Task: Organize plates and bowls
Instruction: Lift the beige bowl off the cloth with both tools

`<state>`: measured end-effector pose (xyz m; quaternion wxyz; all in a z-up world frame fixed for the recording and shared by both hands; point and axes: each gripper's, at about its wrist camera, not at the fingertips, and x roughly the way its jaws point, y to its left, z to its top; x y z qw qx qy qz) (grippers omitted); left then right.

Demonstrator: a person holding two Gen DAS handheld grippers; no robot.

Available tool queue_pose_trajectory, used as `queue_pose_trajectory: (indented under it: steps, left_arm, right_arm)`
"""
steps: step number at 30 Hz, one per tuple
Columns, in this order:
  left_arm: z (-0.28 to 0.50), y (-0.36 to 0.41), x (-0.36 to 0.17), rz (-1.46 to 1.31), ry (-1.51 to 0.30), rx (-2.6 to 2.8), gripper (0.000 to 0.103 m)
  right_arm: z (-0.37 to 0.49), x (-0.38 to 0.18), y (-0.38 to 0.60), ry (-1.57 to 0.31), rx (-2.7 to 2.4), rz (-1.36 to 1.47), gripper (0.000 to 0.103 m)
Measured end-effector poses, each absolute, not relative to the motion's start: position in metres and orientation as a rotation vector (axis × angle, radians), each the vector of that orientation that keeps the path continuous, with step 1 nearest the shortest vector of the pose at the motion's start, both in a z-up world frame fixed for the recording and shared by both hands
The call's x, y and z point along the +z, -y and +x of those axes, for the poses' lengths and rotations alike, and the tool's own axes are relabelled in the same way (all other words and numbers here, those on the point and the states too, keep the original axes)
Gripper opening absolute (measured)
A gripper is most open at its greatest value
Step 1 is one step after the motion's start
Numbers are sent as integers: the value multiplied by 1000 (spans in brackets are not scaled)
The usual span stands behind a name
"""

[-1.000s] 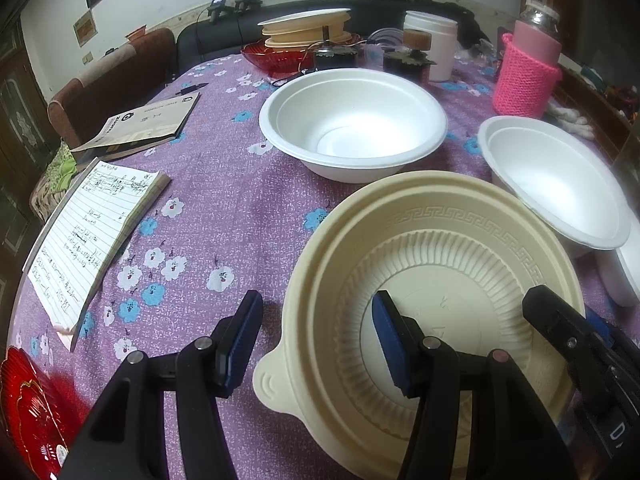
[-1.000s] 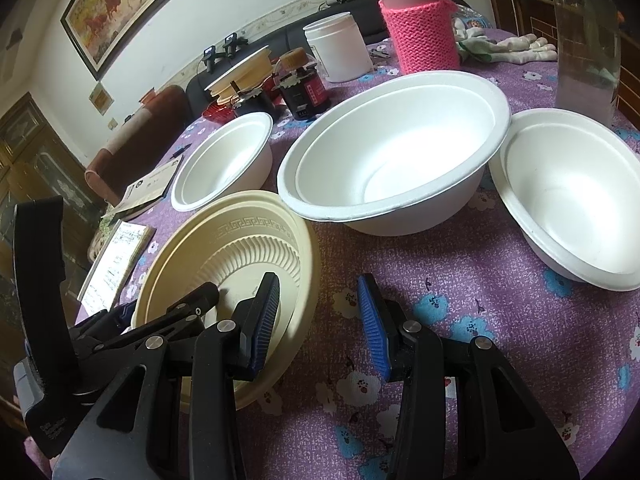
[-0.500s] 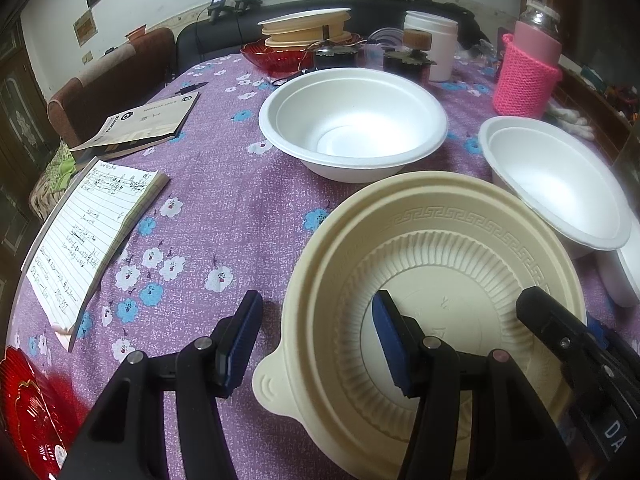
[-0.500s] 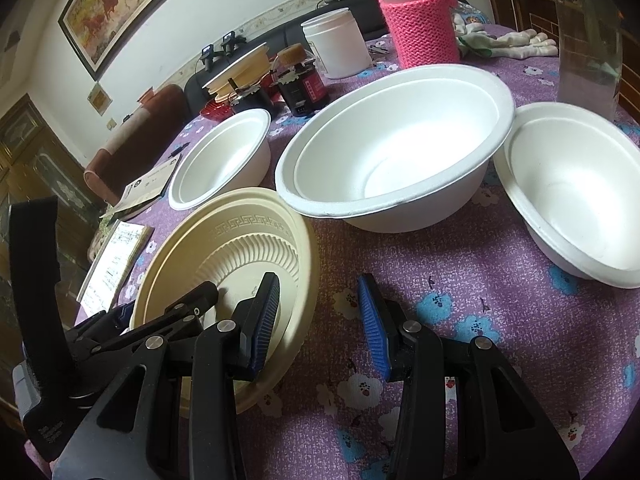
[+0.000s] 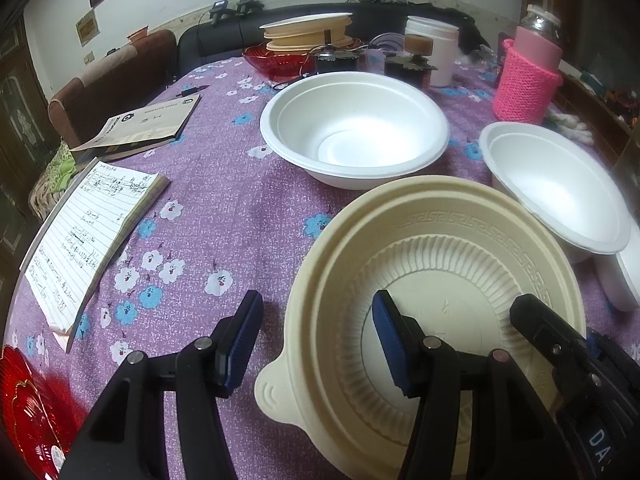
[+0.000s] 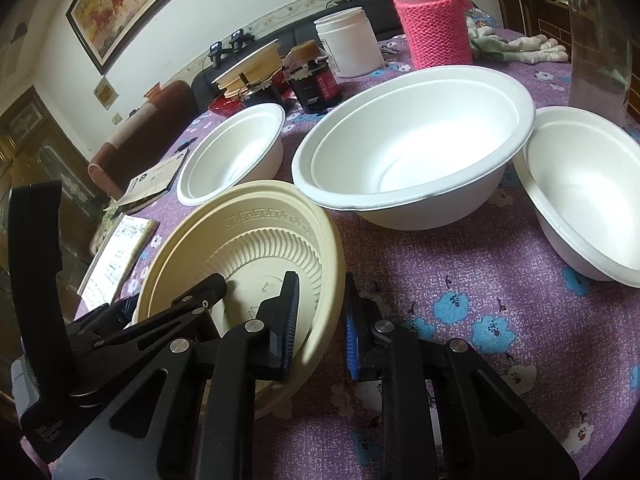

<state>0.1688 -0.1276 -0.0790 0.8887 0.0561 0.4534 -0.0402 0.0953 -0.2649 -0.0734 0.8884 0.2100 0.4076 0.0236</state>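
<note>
One cream bowl (image 5: 436,280) sits with its rim between both sets of open jaws: left gripper (image 5: 316,340) straddles its near-left edge, right gripper (image 6: 320,316) its right edge. White bowls (image 6: 412,148) sit just beyond.

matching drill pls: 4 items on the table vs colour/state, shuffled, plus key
Items:
1. ribbed bowl
2. knit sleeve
3. notebook
4. jar

Descriptions:
A. white, lidded, at the far end
B. cream, its rim between the open fingers of both hand-held grippers
C. pink, around a bottle
D. open, handwritten lines showing

Pairs: 1-B, 2-C, 3-D, 4-A

The left hand-held gripper straddles the near-left rim; the right hand-held gripper straddles the right rim.
</note>
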Motion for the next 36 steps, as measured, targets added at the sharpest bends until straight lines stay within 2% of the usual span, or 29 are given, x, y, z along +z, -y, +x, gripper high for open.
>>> queue_pose_trajectory:
  steps: [10,11,17,20,36]
  left_arm:
    - [168,126,-78,113,-941,-84,57]
    - [168,126,-78,112,-940,-86,57]
    - [167,128,-79,116,-938,-91,56]
    - [166,129,-78,106,-938,-112,48]
    - [163,130,-77,87,-934,-132,48]
  right_arm:
    - [95,-73,264,-854,47,440,19]
    - [95,-73,263,-854,52,443,15]
    - [93,-71,260,-855,42,434,15]
    - [91,-69,259,-850,38,426,15]
    - [85,-63,259,-821,4,397,15]
